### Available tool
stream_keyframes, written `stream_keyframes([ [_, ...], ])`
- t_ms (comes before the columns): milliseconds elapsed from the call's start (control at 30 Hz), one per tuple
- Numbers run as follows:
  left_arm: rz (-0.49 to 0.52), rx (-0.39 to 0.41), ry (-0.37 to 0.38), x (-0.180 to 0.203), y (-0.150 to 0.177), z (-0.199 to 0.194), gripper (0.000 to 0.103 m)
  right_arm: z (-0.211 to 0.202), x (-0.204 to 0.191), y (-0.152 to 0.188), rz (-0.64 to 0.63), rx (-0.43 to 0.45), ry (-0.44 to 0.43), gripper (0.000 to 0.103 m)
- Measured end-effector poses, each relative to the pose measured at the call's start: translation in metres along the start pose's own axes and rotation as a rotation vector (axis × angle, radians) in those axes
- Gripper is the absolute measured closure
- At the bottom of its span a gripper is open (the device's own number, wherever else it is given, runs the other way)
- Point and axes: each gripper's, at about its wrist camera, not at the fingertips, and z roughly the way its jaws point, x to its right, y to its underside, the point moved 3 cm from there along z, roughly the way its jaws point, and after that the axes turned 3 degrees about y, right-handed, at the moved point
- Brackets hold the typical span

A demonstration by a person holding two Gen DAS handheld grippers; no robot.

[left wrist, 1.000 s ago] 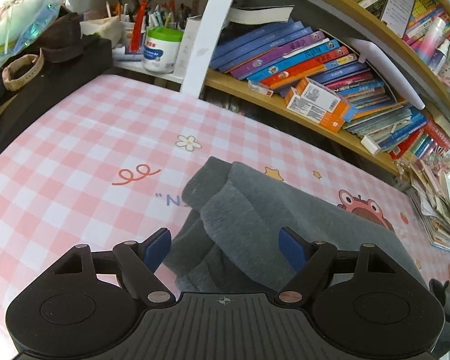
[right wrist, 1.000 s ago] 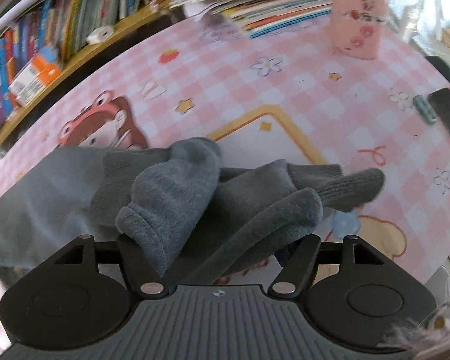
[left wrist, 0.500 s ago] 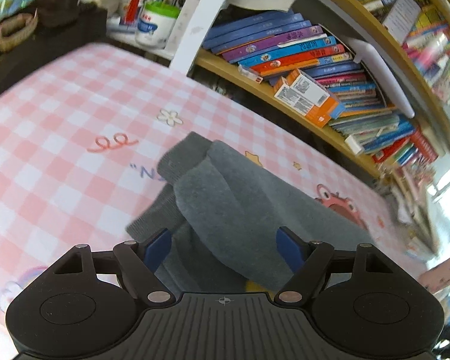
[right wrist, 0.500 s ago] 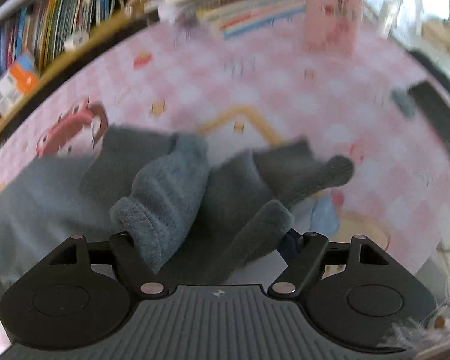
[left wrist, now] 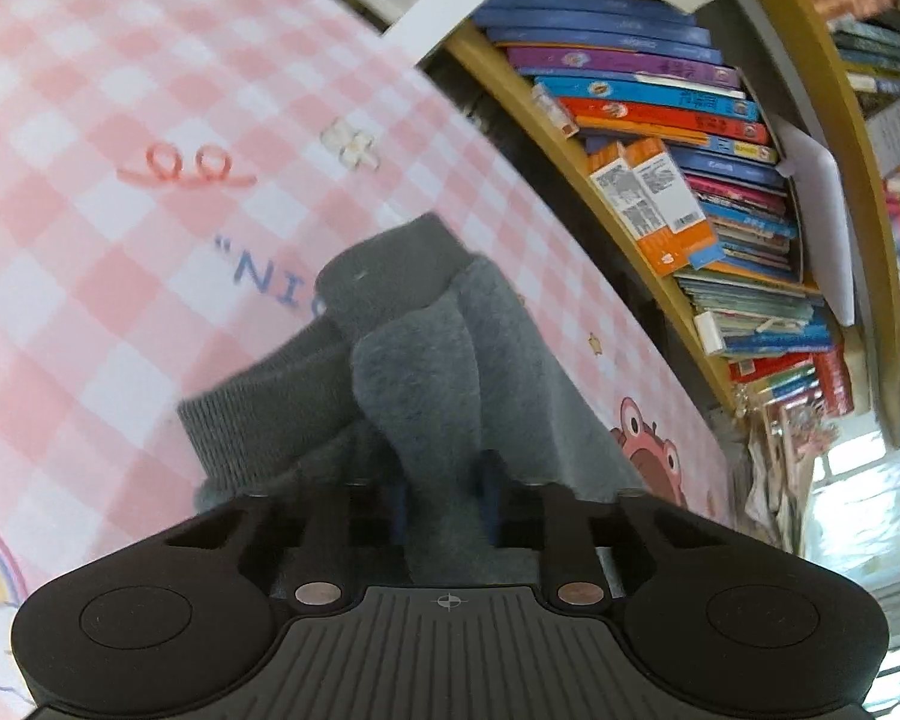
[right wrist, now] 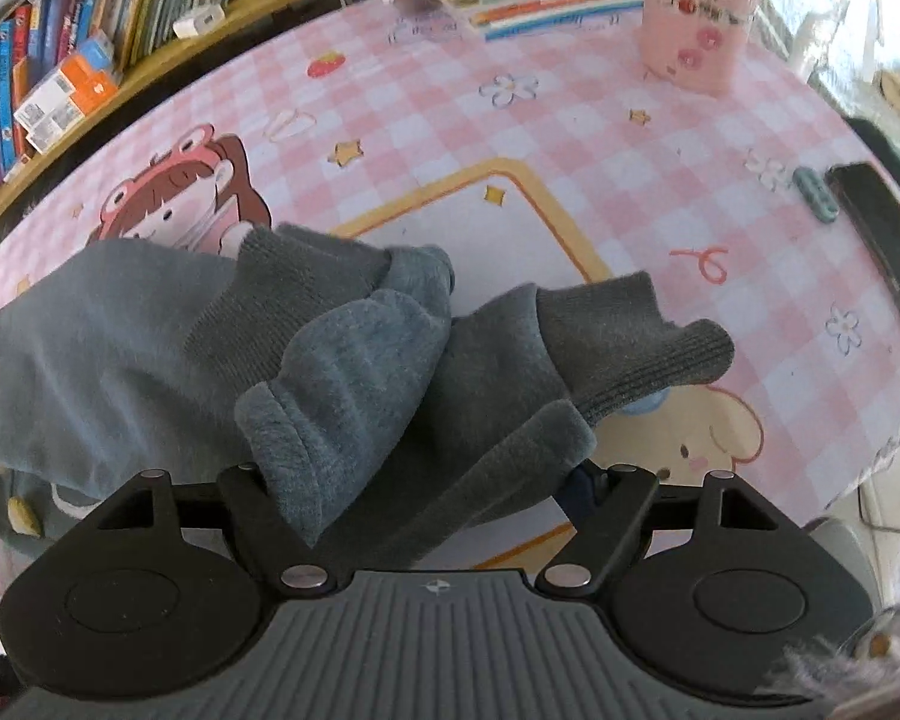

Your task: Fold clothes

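Your left gripper [left wrist: 441, 507] is closed on a fold of the grey sweater [left wrist: 426, 372]; the fleece bunches up between the two fingers, which stand close together. The garment lies on the pink checked surface [left wrist: 90, 120], with a ribbed cuff [left wrist: 252, 402] spread to the left of the gripper. A bookshelf [left wrist: 660, 138] runs along the far edge.

Your right gripper [right wrist: 432, 480] has its fingers spread wide. Sweater fabric [right wrist: 354, 372] is heaped between them, and the pictures do not show whether the pads press on it. A ribbed sleeve end [right wrist: 648, 342] points right across the surface [right wrist: 600, 138]. A pink box [right wrist: 699, 6] stands at the far edge, well apart from the garment.
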Motion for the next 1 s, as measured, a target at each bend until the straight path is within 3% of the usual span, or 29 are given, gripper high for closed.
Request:
stream_keyframes([
  [33,-0.016,0.010,0.002,-0.004,-0.001,-0.003,0.096,0.001,-0.002,-0.001,-0.001,0.011,0.000,0.028],
  [333,-0.164,0.102,0.017,-0.037,-0.006,-0.029,0.099,0.029,-0.041,-0.016,-0.035,0.055,-0.019,0.028],
  [500,-0.210,0.176,-0.016,-0.065,0.001,-0.068,0.099,0.037,-0.076,-0.009,-0.226,0.017,-0.065,0.026],
  [700,-0.269,0.179,-0.042,-0.085,0.018,-0.078,0.099,0.039,-0.090,0.002,-0.341,-0.068,-0.106,0.026],
  [767,-0.267,0.174,-0.040,-0.083,0.017,-0.076,0.099,0.040,-0.088,0.002,-0.305,-0.108,-0.154,0.026],
  [833,-0.265,0.170,-0.037,-0.081,0.016,-0.073,0.099,0.040,-0.073,-0.006,-0.137,-0.150,-0.251,0.026],
  [933,-0.261,0.164,-0.034,-0.079,0.014,-0.070,0.099,0.043,-0.038,-0.016,0.235,-0.175,-0.393,0.026],
  [1000,-0.258,0.160,-0.031,-0.077,0.013,-0.067,0.099,0.051,-0.018,-0.010,0.443,-0.203,-0.421,0.026],
])
